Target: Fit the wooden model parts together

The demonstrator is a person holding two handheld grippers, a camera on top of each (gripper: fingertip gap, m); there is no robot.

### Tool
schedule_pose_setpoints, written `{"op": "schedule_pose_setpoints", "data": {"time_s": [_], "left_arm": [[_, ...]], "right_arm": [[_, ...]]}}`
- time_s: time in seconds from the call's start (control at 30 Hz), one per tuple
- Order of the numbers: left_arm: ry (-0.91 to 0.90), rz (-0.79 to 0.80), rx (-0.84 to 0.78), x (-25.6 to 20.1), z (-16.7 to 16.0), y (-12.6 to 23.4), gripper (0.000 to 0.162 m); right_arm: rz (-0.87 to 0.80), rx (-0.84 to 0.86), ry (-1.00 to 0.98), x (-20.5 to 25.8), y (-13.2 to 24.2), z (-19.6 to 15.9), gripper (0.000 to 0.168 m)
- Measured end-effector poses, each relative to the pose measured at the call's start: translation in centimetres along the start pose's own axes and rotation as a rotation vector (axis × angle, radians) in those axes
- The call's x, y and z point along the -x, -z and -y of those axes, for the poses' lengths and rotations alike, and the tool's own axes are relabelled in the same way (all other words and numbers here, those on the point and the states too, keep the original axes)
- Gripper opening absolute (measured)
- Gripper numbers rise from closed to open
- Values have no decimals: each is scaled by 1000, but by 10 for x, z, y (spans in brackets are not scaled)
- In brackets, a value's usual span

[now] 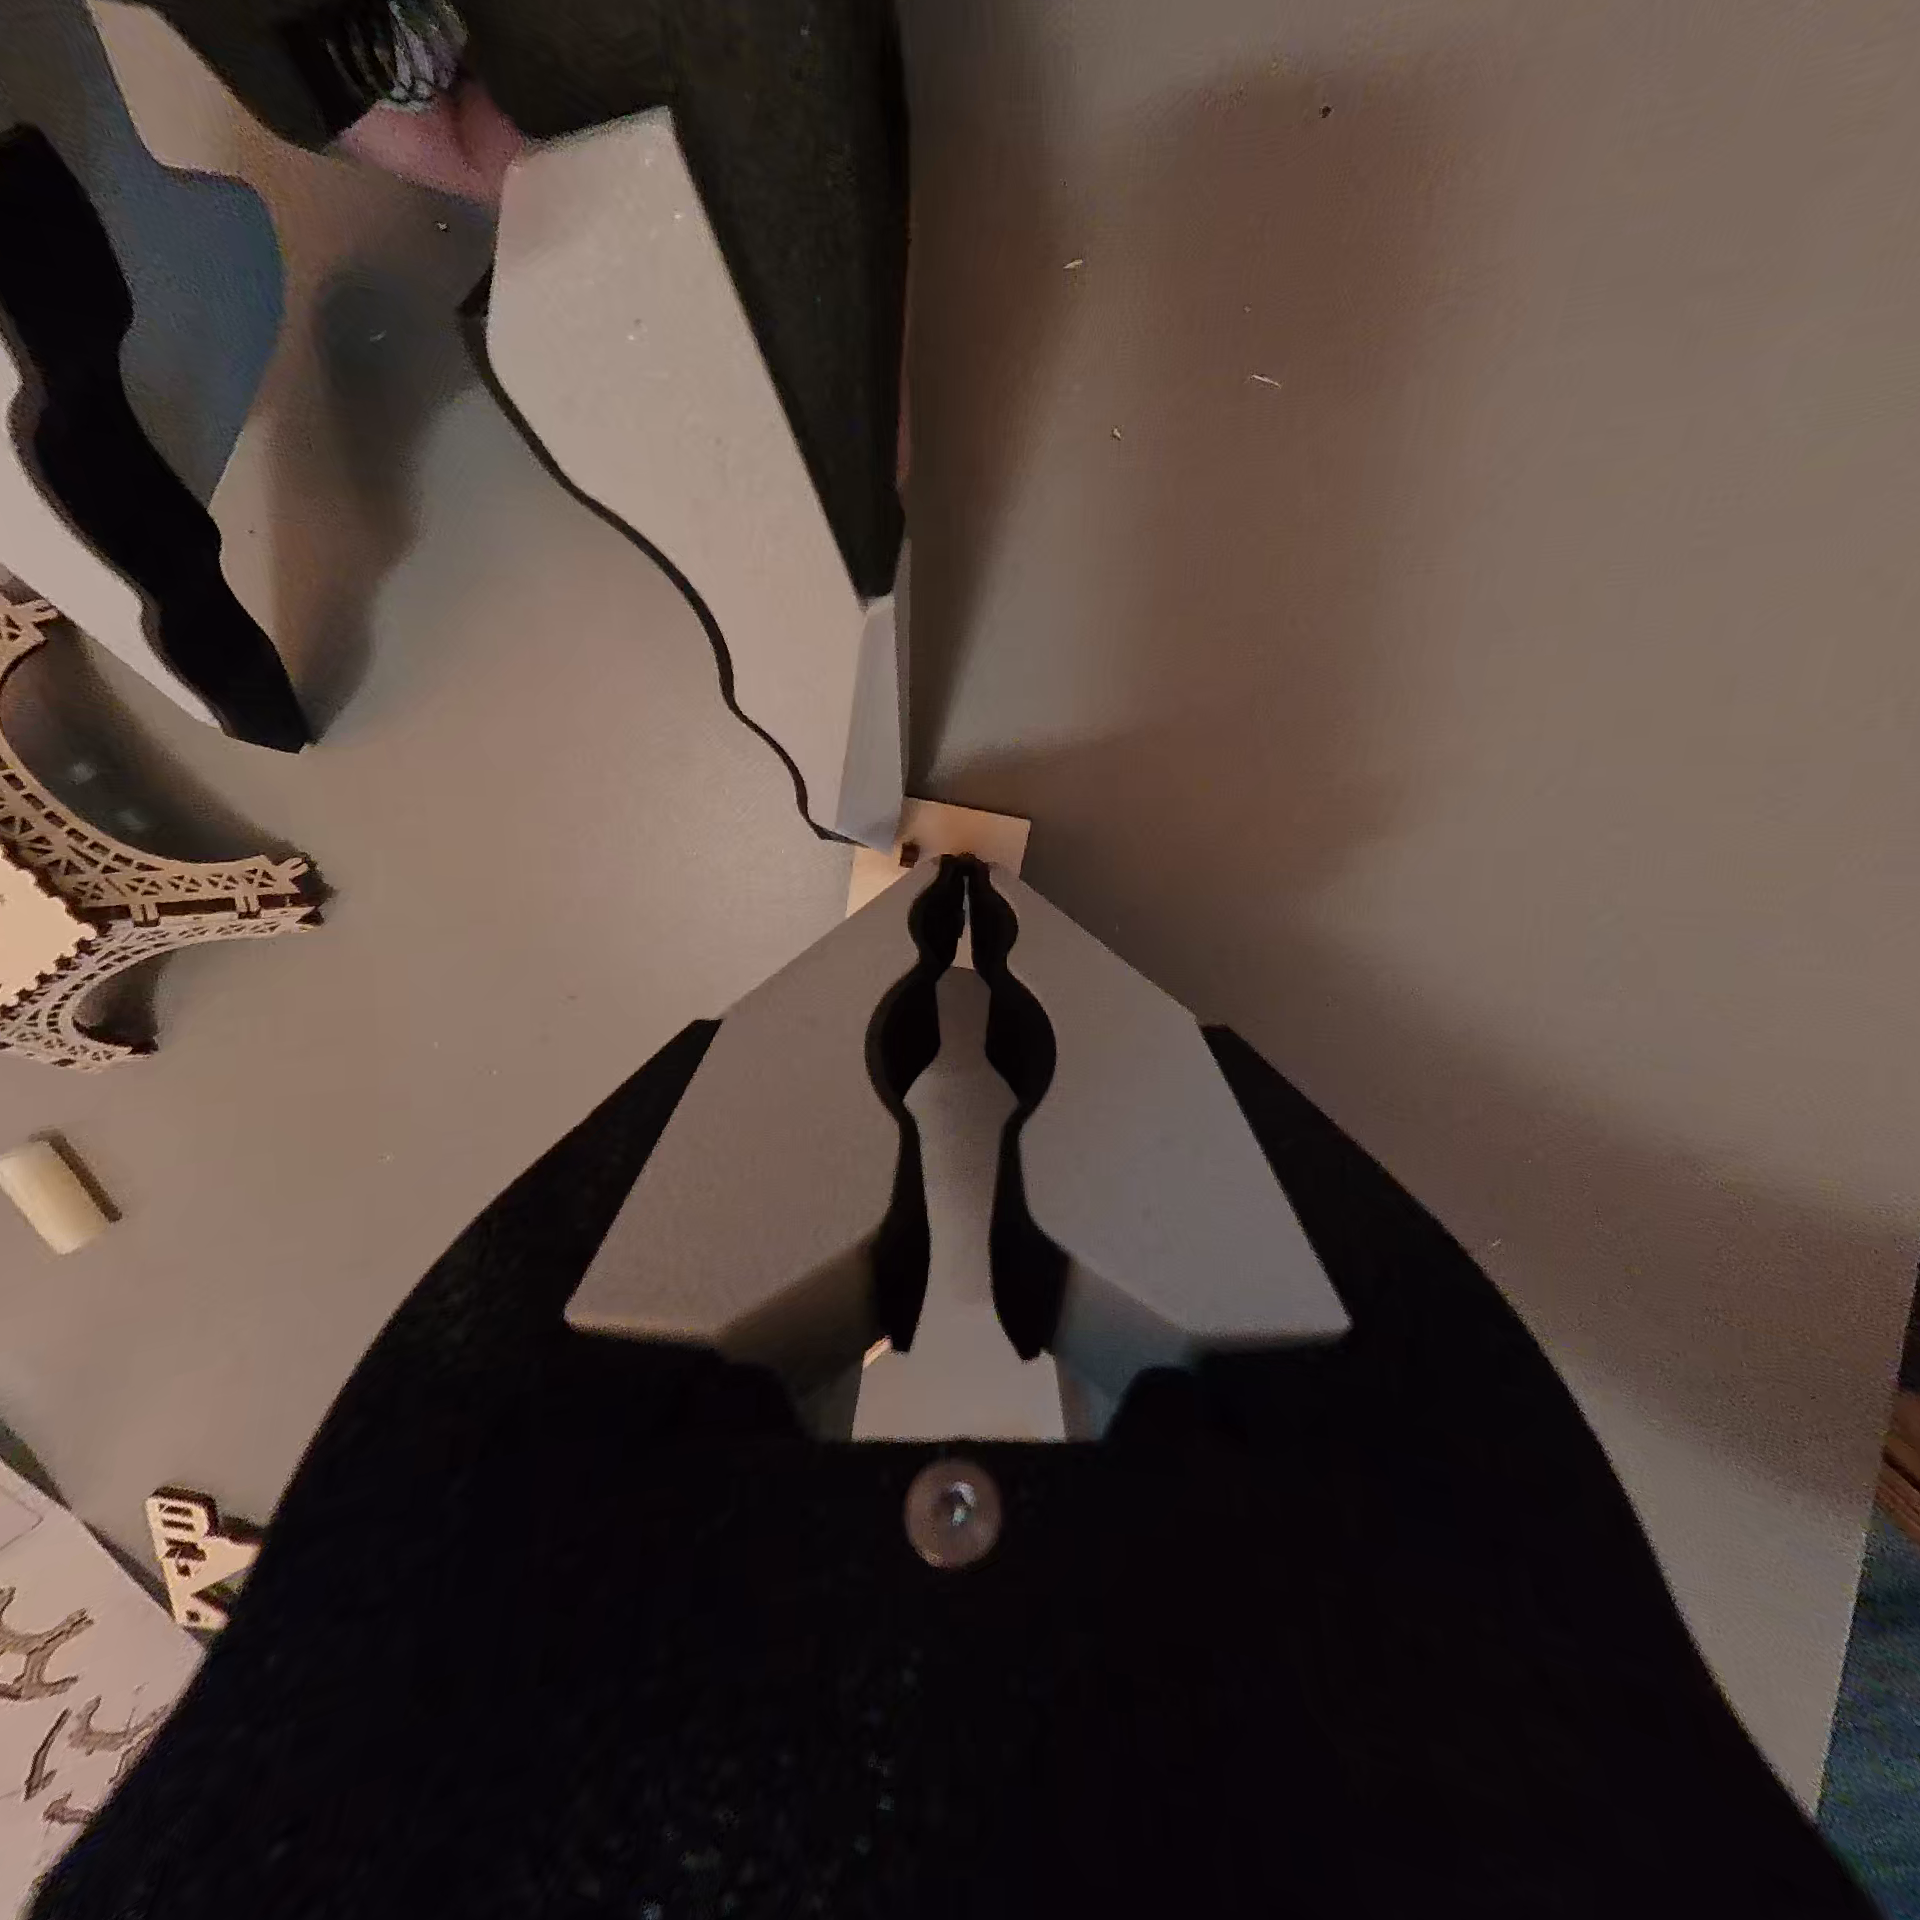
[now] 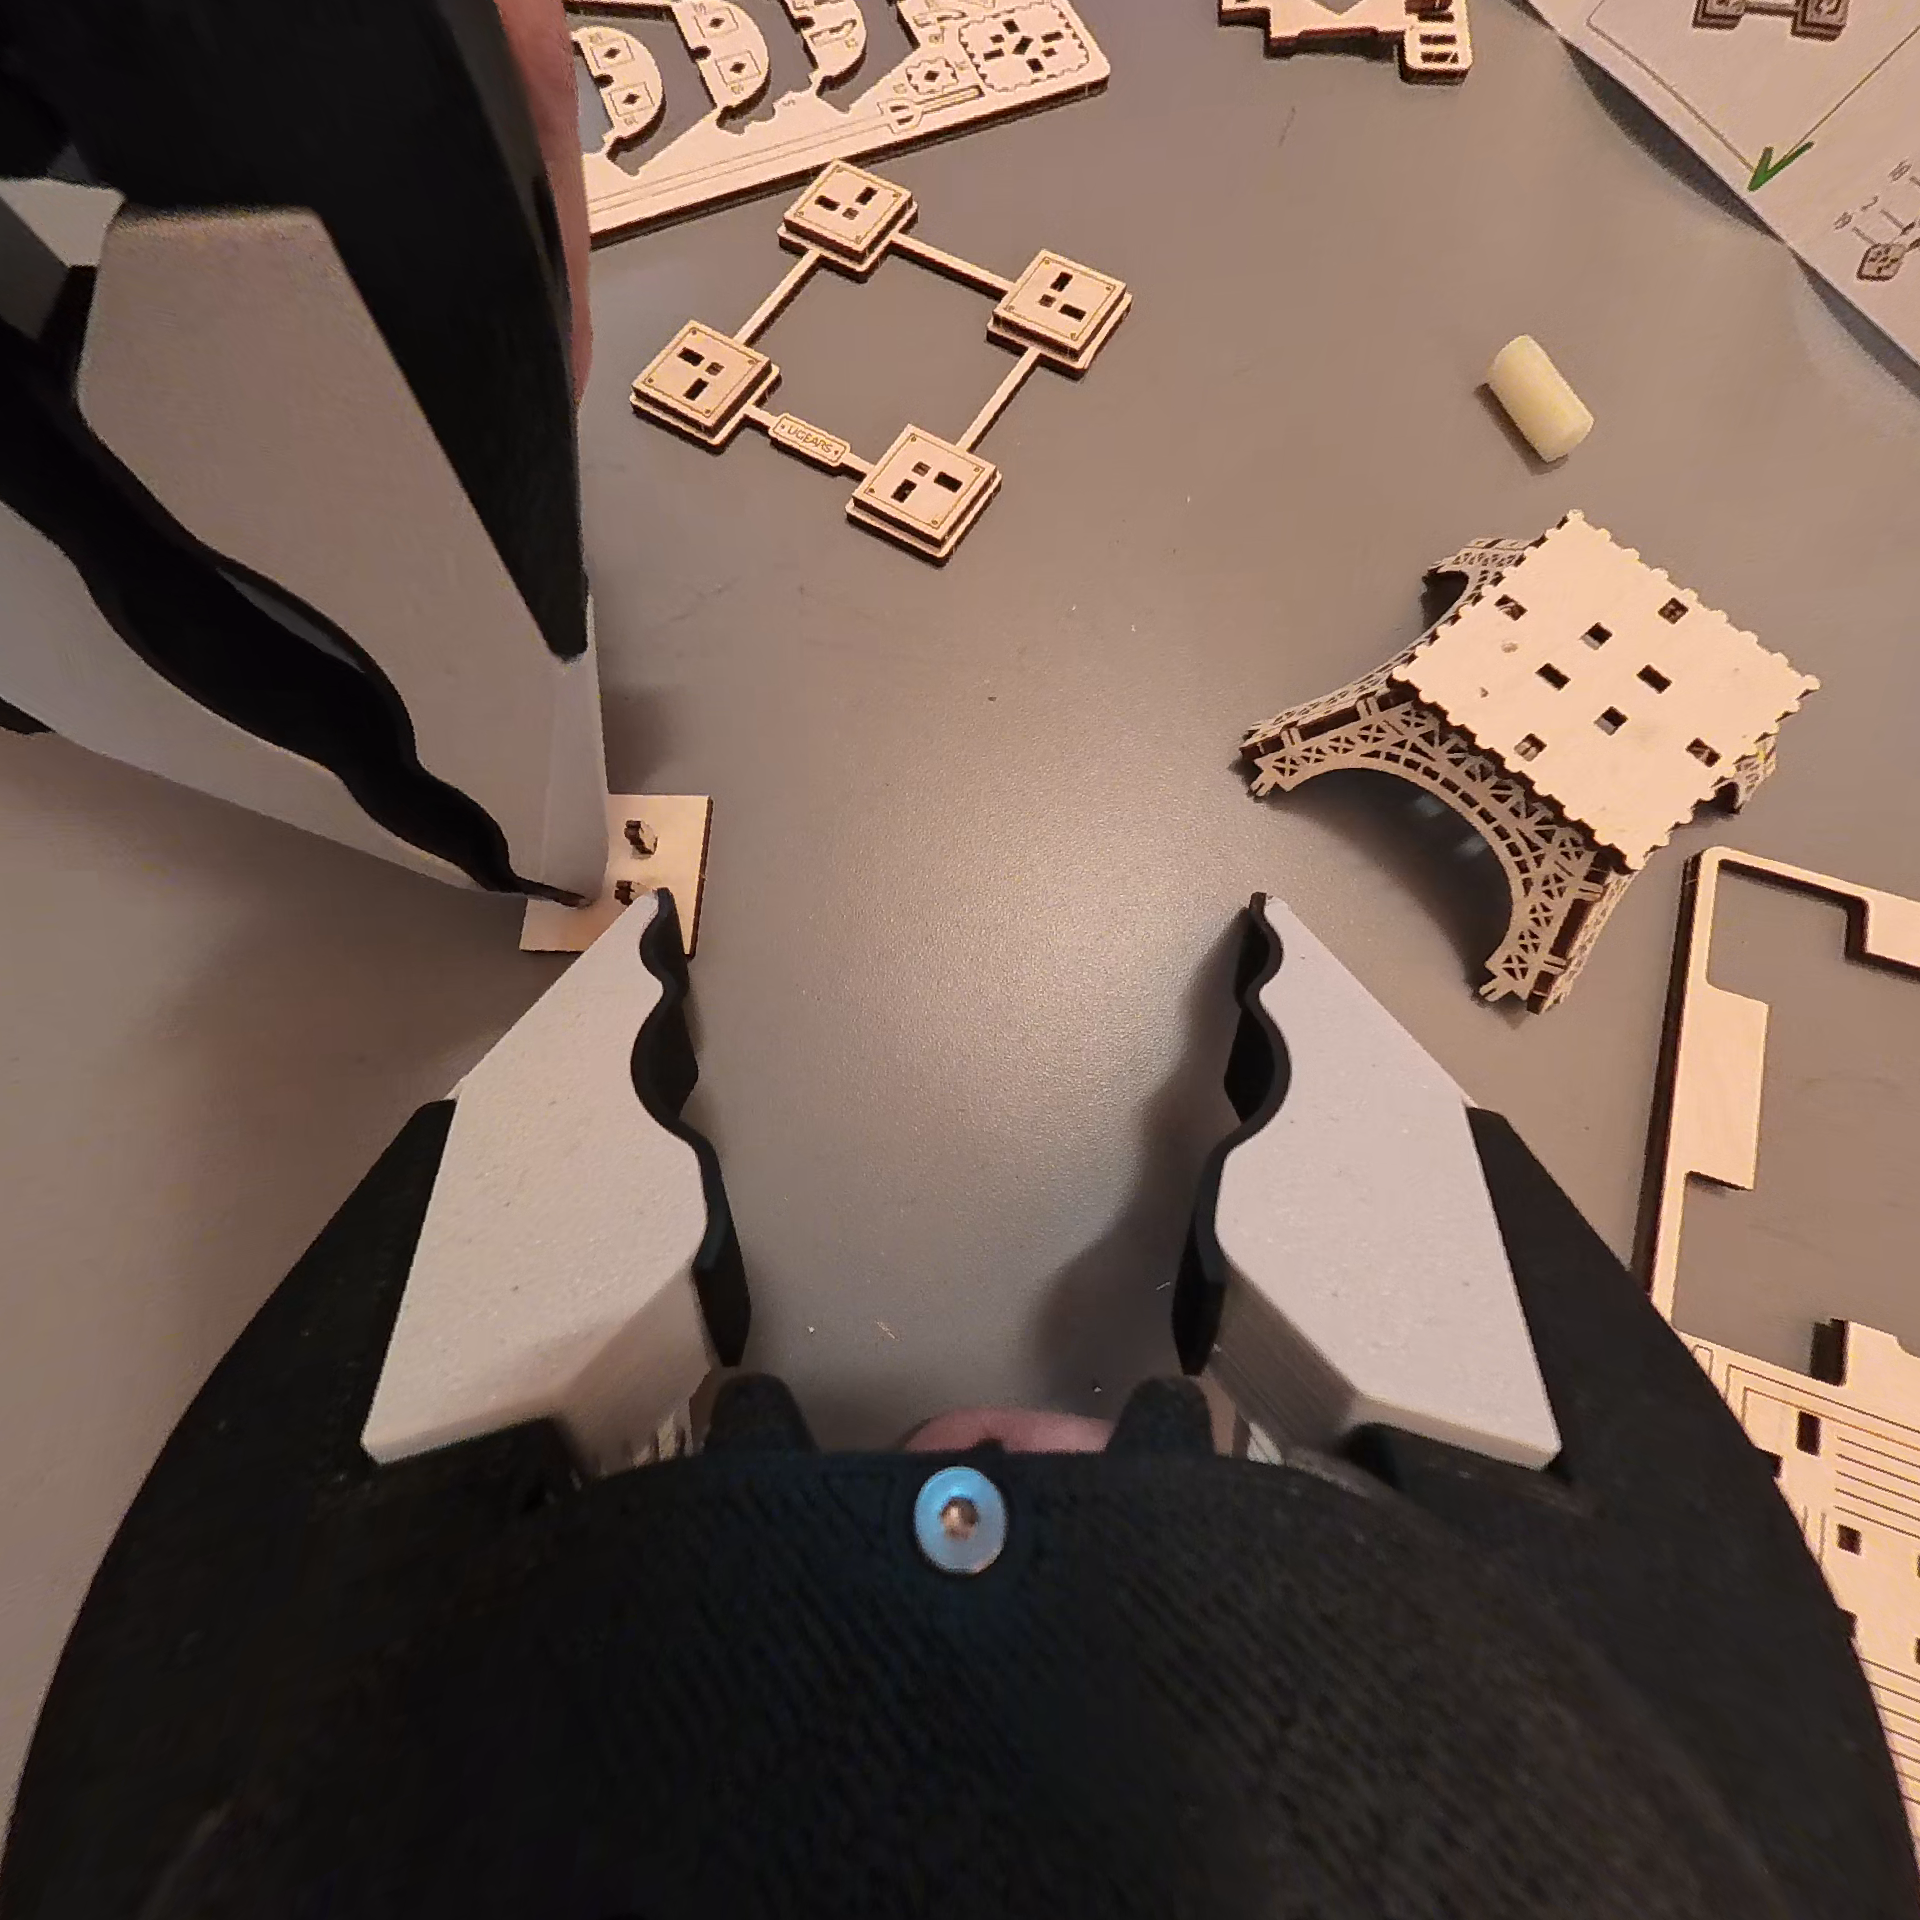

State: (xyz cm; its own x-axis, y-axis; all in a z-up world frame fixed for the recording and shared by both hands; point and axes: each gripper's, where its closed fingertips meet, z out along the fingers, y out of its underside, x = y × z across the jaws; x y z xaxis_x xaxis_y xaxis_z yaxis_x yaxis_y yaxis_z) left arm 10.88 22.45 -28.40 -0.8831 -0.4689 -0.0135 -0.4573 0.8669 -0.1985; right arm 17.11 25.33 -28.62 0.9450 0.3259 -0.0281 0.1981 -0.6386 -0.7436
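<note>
A small square wooden plate with slots lies flat on the grey table. My left gripper is shut, its tips pressed down on the plate. I cannot tell whether anything thin is pinched between them. It shows in the right wrist view at the plate's left corner. My right gripper is open and empty, and its left fingertip touches the plate's near edge. In the left wrist view the right gripper's fingers come in from the top.
A built lattice tower base lies at right, also in the left wrist view. A square frame with four corner pads lies ahead. A pale cylinder, wooden part sheets and an instruction sheet ring the area.
</note>
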Motion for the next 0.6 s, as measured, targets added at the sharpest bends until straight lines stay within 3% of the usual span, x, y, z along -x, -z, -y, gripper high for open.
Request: {"op": "schedule_pose_setpoints", "data": {"time_s": [0.03,0.6], "left_arm": [[0,-3,-6,0,0,0,0],[5,-2,-100,0,1,0,0]], "right_arm": [[0,0,0,0,0,0,104],[0,0,0,0,0,0,104]]}}
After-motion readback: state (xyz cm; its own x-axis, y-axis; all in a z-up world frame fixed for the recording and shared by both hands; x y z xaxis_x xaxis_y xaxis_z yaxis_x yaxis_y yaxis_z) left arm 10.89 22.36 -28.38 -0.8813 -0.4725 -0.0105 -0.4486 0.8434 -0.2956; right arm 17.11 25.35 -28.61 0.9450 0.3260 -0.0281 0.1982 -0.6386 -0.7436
